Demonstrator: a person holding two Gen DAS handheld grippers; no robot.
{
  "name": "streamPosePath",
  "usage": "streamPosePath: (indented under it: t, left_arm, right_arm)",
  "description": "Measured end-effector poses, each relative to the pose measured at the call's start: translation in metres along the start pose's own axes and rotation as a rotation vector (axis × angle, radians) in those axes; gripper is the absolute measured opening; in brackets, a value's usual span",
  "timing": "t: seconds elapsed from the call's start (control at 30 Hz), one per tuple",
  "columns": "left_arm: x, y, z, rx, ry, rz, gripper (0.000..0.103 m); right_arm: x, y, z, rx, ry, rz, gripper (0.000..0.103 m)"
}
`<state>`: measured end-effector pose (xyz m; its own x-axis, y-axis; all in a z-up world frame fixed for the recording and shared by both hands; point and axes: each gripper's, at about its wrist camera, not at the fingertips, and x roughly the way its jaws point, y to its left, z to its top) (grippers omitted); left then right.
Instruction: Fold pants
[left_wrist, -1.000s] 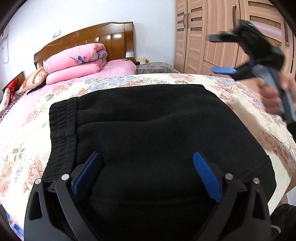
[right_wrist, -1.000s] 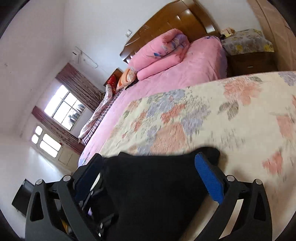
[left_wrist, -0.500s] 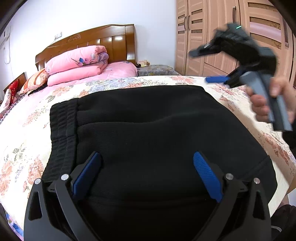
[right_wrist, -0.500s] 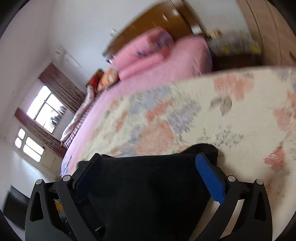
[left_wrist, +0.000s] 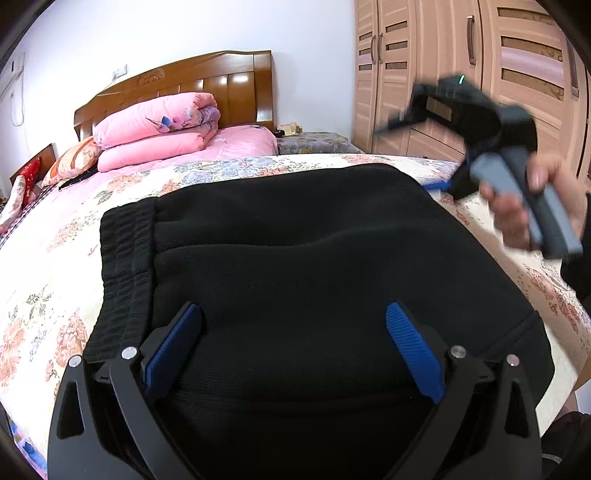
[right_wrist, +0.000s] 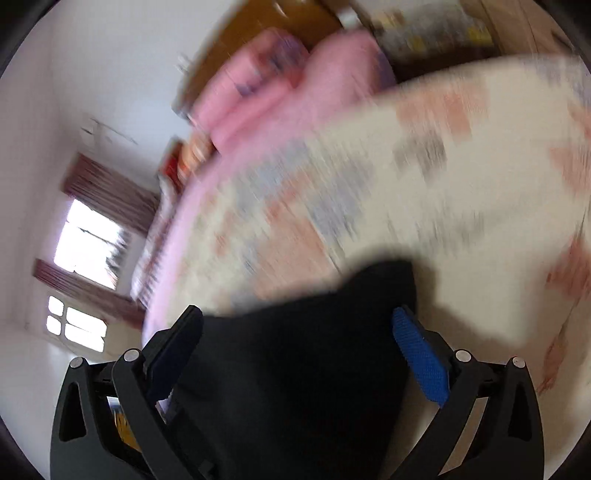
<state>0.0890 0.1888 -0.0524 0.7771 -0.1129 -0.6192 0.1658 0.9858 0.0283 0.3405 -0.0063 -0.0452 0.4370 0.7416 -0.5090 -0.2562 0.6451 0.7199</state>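
1. Moved since a second ago: right gripper (left_wrist: 410, 122), seen from the left wrist view, dropped lower and nearer the far corner of the pants (left_wrist: 295, 266). Right wrist view now blurred by that swing.
2. Closest in: left gripper (left_wrist: 293, 350) low over the near edge of the pants, jaws spread wide, nothing pinched between the blue pads (left_wrist: 413, 347).
3. Right gripper (right_wrist: 295, 354) also spread wide in its own view, black cloth under the gap but not squeezed.
4. Hand (left_wrist: 532, 206) wrapped round the grey handle of the right gripper.
5. Pants lying on the flowery quilt (left_wrist: 51, 280) of the bed, near its foot end.
6. Look of the pants: black, thick, soft and fuzzy. Folded into a fat, neat block, ribbed waistband (left_wrist: 125, 258) on the left side, a soft ridge across the middle.
7. Probably almost done, maybe one more fold or a pat down.
8. Possible trouble: a fast swing by the right gripper catching the far corner and flipping the fold open.
9. More trouble: pinching only the top layer, so the lower layers slide out and bunch up.
10. Farther back: pink blankets (left_wrist: 159, 129), wooden headboard (left_wrist: 207, 81), wardrobe (left_wrist: 424, 55).
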Motion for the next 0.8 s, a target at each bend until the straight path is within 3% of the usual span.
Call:
streamPosePath:
  t: [0.07,0.17,0.2,0.23,0.27,0.33,0.4,0.5,0.53,0.57,0.6,0.67,0.8]
  left_arm:
    - [-0.001,0.0,0.0,0.0,0.005,-0.003,0.1]
    - [-0.013,0.004,0.011,-0.041,0.043,-0.053,0.099]
    - [-0.023,0.009,0.017,-0.081,0.029,-0.105,0.099]
    - [-0.03,0.014,0.023,-0.113,0.017,-0.143,0.099]
    - [-0.034,0.018,0.027,-0.134,0.013,-0.166,0.099]
    - [-0.034,0.028,0.041,-0.155,0.02,-0.191,0.099]
    - [-0.021,0.034,0.052,-0.129,0.068,-0.153,0.099]
    - [0.018,0.045,0.051,-0.092,0.223,0.021,0.099]
    - [0.029,0.049,0.044,-0.087,0.26,0.065,0.101]
    - [0.034,0.051,0.036,-0.078,0.254,0.071,0.101]
    - [0.032,0.049,0.029,-0.054,0.217,0.077,0.101]
    - [0.028,0.046,0.023,-0.033,0.193,0.087,0.101]
    - [0.029,0.049,0.02,-0.045,0.17,0.073,0.102]
  right_arm:
    - [-0.027,0.017,0.0,-0.033,-0.093,0.04,0.099]
    - [-0.041,0.047,-0.02,-0.118,-0.049,0.058,0.099]
    - [-0.043,0.057,-0.029,-0.168,-0.033,0.022,0.099]
    - [-0.045,0.068,-0.043,-0.249,-0.039,-0.072,0.099]
    - [-0.047,0.076,-0.058,-0.32,-0.062,-0.179,0.099]
    - [-0.042,0.08,-0.081,-0.384,-0.057,-0.298,0.099]
    - [-0.037,0.078,-0.106,-0.402,0.007,-0.339,0.099]
    - [-0.023,0.077,-0.143,-0.501,0.109,-0.341,0.099]
    - [-0.012,0.079,-0.159,-0.574,0.16,-0.397,0.099]
    - [-0.009,0.078,-0.169,-0.618,0.151,-0.433,0.099]
    - [-0.014,0.076,-0.172,-0.618,0.12,-0.414,0.099]
    - [-0.018,0.066,-0.168,-0.559,0.15,-0.384,0.099]
    - [-0.028,0.066,-0.17,-0.556,0.137,-0.418,0.099]
